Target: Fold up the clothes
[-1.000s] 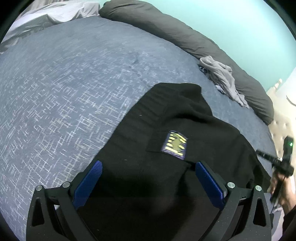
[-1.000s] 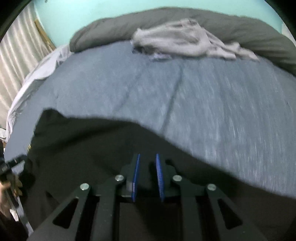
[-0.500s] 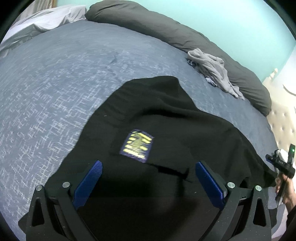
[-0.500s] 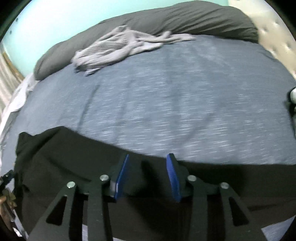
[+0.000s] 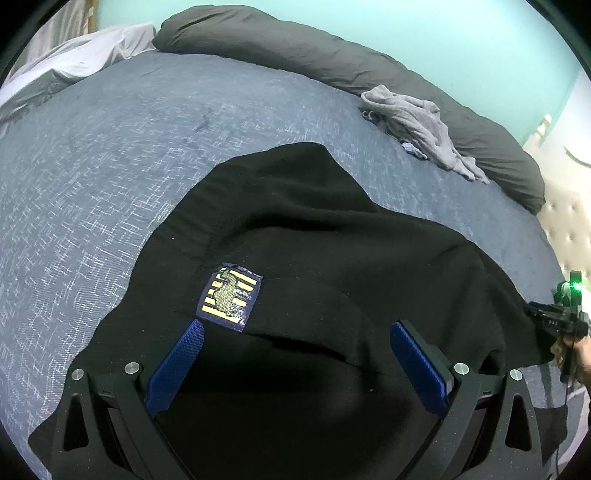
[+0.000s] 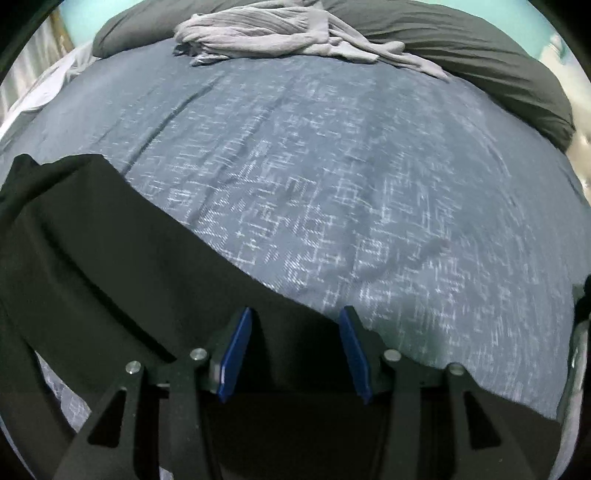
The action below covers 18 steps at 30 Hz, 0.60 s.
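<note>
Blue bed cover lies under everything. Our left claw and right claw hang wide apart, holding nothing, over the black shirt, which lies loose and not folded small. Farther back, gray clothes wait crumpled.

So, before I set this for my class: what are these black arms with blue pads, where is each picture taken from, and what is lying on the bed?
They are hand-held grippers, one per hand, each with a camera looking along its blue pads. One picture is from the left gripper, the other from the right gripper. Both have open jaws and hold nothing. A black garment with a patch lies on the blue bed. A crumpled grey garment lies near the dark pillow.
</note>
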### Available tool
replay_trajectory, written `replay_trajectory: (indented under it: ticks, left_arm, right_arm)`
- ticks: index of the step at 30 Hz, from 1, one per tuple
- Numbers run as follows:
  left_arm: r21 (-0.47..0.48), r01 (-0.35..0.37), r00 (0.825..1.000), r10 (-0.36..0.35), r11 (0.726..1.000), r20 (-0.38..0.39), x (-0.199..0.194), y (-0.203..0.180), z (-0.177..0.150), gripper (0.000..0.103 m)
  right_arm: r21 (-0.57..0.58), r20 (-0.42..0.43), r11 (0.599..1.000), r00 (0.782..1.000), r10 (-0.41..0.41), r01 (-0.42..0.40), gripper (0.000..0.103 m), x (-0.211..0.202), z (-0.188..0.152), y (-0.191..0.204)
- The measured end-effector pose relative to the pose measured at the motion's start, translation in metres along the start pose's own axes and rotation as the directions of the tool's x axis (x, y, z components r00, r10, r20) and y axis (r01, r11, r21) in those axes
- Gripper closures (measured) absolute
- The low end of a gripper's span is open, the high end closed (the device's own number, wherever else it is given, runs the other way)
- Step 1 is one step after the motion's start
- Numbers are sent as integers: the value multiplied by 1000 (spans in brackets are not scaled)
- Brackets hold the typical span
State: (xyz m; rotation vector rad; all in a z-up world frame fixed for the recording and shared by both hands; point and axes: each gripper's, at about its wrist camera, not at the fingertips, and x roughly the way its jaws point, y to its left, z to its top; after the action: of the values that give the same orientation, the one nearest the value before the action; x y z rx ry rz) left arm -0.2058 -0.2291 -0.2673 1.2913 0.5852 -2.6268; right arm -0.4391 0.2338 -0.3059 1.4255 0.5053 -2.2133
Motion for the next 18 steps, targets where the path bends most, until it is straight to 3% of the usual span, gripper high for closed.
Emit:
replay_trajectory:
  ticks: [3,5,8,15,18]
  left_arm:
    - [3,-5,1000,5,1000,-2,1,-1,0,0]
    - [5,-7,1000,7,1000,-3,2,-2,-1,0]
    - [5,-5,1000,5,1000,-3,1,-2,-1,0]
    - [7,-5,1000,5,1000,0,1,-1,0,0]
    - [11,-8,1000,8,1000,-2,1,-2,-1,0]
  right_arm:
    - [-50,-4,999,1000,6,-7,66,1,-3,7]
    - [-69,4,998,1000,-9,9,82,-3,-6,10]
    - [-93,23,995,999,-31,33,96,-10,-10,13]
    - [-88,142,987,983,-119,132,98,-40,0,8]
    - [-62,131,985,980,-152,161,98,-34,16,1]
